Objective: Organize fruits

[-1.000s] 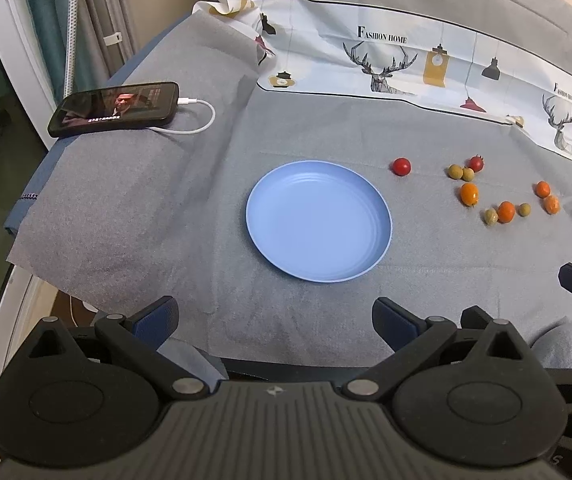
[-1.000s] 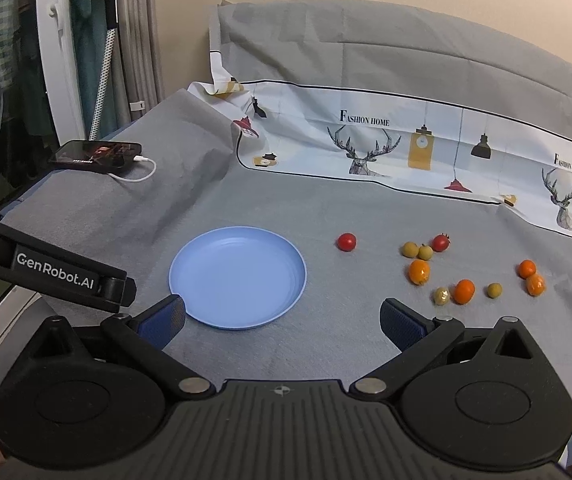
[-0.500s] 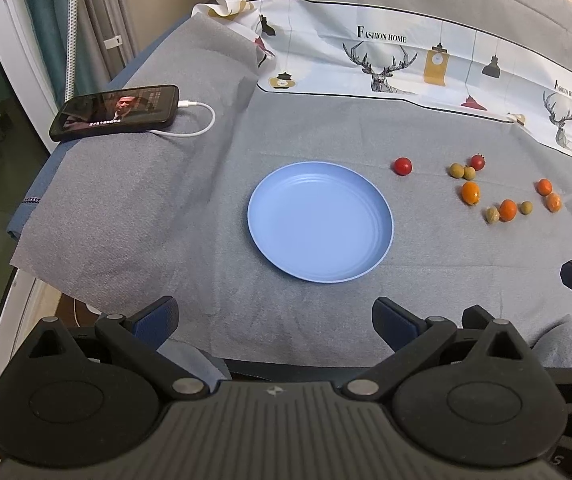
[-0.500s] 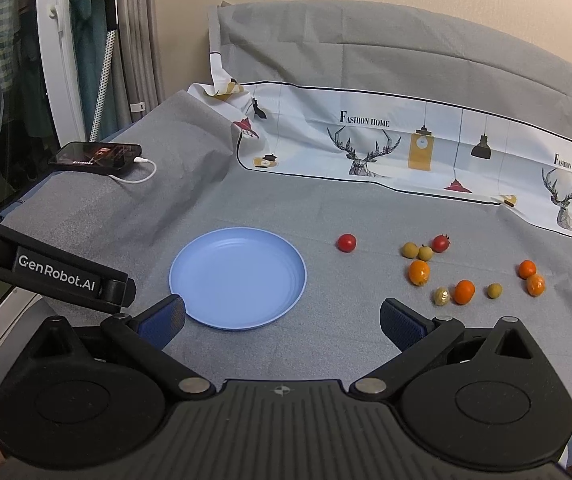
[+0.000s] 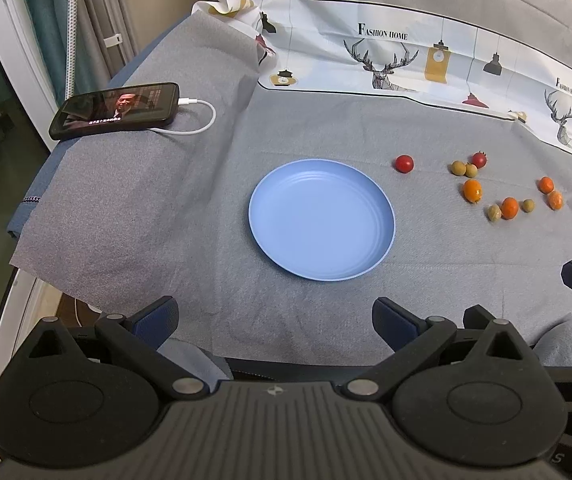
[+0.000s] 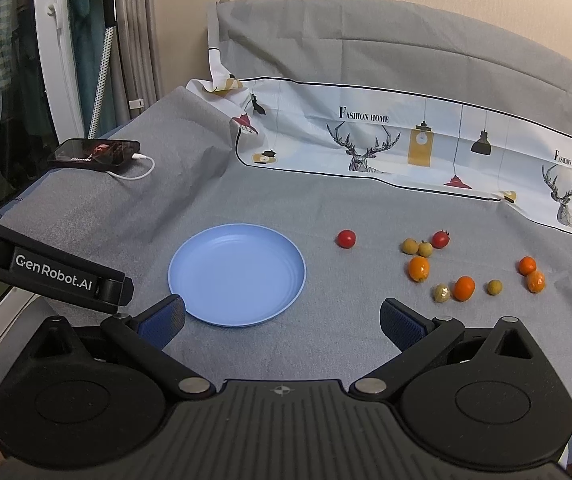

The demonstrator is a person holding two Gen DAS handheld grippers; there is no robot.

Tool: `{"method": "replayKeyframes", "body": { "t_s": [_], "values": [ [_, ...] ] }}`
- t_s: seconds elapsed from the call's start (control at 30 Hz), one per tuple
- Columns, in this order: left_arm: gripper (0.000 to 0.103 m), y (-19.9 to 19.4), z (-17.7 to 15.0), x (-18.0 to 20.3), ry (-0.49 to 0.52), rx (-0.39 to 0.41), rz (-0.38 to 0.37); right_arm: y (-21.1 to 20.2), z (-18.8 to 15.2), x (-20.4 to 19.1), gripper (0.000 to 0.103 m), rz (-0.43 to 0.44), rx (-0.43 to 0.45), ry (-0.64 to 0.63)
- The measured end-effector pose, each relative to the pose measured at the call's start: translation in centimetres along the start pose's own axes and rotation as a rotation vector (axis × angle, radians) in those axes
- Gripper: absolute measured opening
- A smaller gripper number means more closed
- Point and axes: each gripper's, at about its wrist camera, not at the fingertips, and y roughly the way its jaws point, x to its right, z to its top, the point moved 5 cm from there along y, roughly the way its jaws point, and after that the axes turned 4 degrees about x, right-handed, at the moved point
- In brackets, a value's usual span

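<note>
A grey cloth (image 5: 133, 220) covers the tabletop, and along its far side lies a white printed sheet (image 5: 426, 60) with deer heads, lamps and the words "Fashion Home". Near the middle of the cloth sits a blue plate (image 5: 386, 208), upright and with nothing on it; every other place here is told from it.

The left tool (image 5: 273, 318) hovers at the near edge of the cloth, just on the near side of the plate, its two dark-blue fingers spread wide apart with nothing between them. The right tool (image 6: 281, 318) hangs likewise near the plate's near rim, its fingers well apart and holding nothing; in its view the left tool's arm, marked "GenRobot.AI", crosses at the plate's left.

Far to the plate's left, near the cloth's edge, a black phone (image 5: 115, 110) lies flat with its screen lit and a white cable (image 5: 195, 120) plugged into it.

To the plate's right the small fruits are scattered on the cloth, all apart from the plate: a red cherry tomato (image 5: 404, 163) nearest it, then two tan fruits (image 5: 464, 169) touching each other with a second red tomato (image 5: 479, 159) just beside them, an orange kumquat (image 5: 472, 190) below these, and further right more small orange and tan fruits (image 5: 509, 208).
</note>
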Motion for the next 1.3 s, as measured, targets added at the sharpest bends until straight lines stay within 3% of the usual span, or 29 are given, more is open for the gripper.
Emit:
{"method": "replayKeyframes", "body": {
  "t_s": [1.0,1.13,1.3],
  "values": [
    [0.103,1.6,0.5,1.2,0.034,-0.045,0.015,1.3,-0.8,1.0,0.103,0.013,-0.036,0.038],
    [0.103,3.0,1.5,2.9,0.062,-0.07,-0.016,2.3,-1.4,2.9,0.103,-0.033,-0.047,0.096],
    [0.103,6.1,3.8,6.4,0.119,-0.121,-0.055,4.4,-2.9,8.2,0.103,-0.143,-0.068,0.204]
  ]
}}
